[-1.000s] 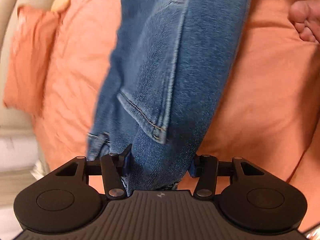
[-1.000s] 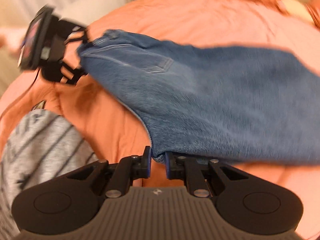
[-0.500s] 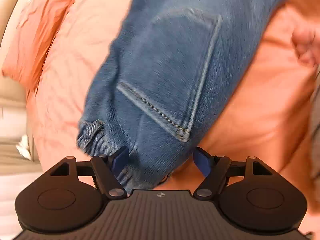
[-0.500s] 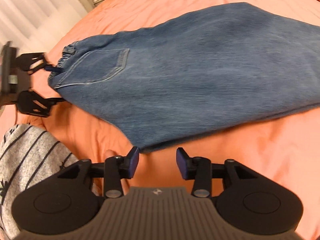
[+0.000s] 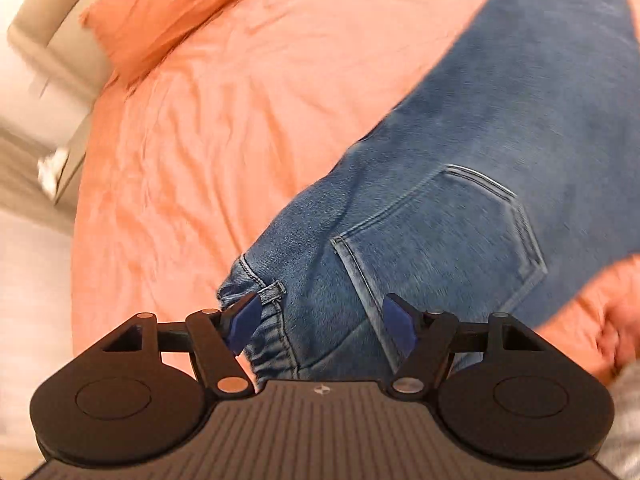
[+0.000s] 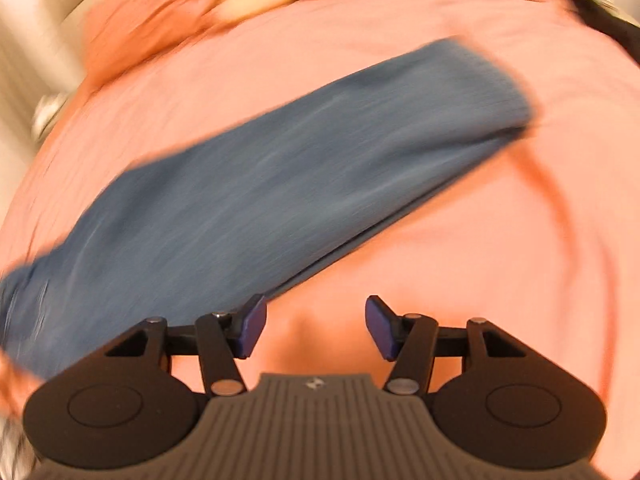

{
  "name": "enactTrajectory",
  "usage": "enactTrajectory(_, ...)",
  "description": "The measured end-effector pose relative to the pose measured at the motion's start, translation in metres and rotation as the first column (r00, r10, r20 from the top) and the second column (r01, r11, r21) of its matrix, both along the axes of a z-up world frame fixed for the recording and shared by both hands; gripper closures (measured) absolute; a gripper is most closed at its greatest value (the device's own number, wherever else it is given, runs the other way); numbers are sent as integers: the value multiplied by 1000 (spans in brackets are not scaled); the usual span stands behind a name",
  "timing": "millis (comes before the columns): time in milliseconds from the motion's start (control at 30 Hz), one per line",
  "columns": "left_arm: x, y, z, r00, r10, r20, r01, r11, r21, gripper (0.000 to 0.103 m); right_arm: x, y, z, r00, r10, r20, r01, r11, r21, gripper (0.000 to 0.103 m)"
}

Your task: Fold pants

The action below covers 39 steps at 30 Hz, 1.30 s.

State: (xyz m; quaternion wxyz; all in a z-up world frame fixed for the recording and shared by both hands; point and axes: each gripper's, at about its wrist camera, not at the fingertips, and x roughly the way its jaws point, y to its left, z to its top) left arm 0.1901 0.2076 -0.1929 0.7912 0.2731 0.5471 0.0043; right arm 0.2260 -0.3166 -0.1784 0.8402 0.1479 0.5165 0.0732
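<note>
The blue denim pants lie flat on the orange bed cover, back pocket up, waistband toward me. My left gripper is open, its jaws wide apart over the waistband, holding nothing. In the right wrist view the pants stretch diagonally from lower left to upper right, blurred by motion. My right gripper is open and empty, over bare cover just past the long edge of the pants.
The orange bed cover fills both views. Orange pillows lie at the far side against a beige headboard. A grey sleeve shows at the right edge of the left wrist view.
Both grippers opened and let go of the pants, which now lie flat on the bed. The right gripper has swung away along the pants; the left has backed off to the waistband.
</note>
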Motion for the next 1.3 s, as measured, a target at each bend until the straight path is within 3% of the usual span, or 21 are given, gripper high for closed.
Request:
enactTrajectory(67, 9, -2, -12, 999, 42, -23, -42, 999, 0, 22, 21, -38, -4, 997, -78, 15, 78, 997, 24, 53)
enactTrajectory(233, 27, -2, -46, 989, 109, -103, -104, 993, 52, 23, 82, -95, -20, 984, -178, -13, 179, 982, 62, 72)
enactTrajectory(333, 38, 1, -54, 980, 154, -123, -147, 987, 61, 10, 119, -118, -24, 979, -193, -57, 198, 975, 103, 79)
enactTrajectory(467, 45, 8, -58, 968, 208, -143, -203, 978, 47, 6, 165, -125, -45, 967, -242, -75, 244, 970, 15, 83)
enactTrajectory(533, 45, 12, -58, 963, 224, -147, -221, 975, 37, 5, 184, -135, -59, 960, -263, -95, 262, 965, -26, 99)
enactTrajectory(567, 45, 14, -59, 962, 231, -148, -229, 973, 32, 4, 191, -138, -64, 957, -271, -100, 268, 963, -41, 103)
enactTrajectory(667, 48, 20, -62, 957, 250, -150, -248, 968, 31, 3, 203, -151, -71, 951, -294, -91, 289, 955, -67, 103)
enactTrajectory(700, 50, 22, -64, 956, 253, -151, -251, 967, 33, 3, 204, -154, -70, 951, -299, -84, 289, 951, -108, 93)
enactTrajectory(733, 50, 22, -64, 955, 254, -151, -252, 967, 34, 2, 202, -159, -69, 955, -289, -71, 281, 954, -100, 91)
enactTrajectory(800, 50, 24, -65, 954, 258, -152, -256, 966, 31, 2, 191, -170, -61, 958, -283, -49, 281, 959, -29, 89)
enactTrajectory(900, 49, 26, -67, 952, 267, -152, -267, 964, 24, 1, 163, -179, -48, 966, -259, 2, 259, 966, 27, 68)
enactTrajectory(933, 51, 27, -69, 952, 268, -152, -267, 963, 26, 0, 153, -182, -48, 968, -249, 9, 248, 967, 50, 65)
enactTrajectory(1133, 49, 23, -72, 954, 268, -136, -265, 963, 39, 0, 131, -177, -80, 963, -266, -39, 269, 953, 142, 66)
enactTrajectory(1300, 42, 19, -72, 954, 279, -111, -275, 960, 49, 0, 144, -180, -112, 919, -387, -80, 394, 883, 256, 65)
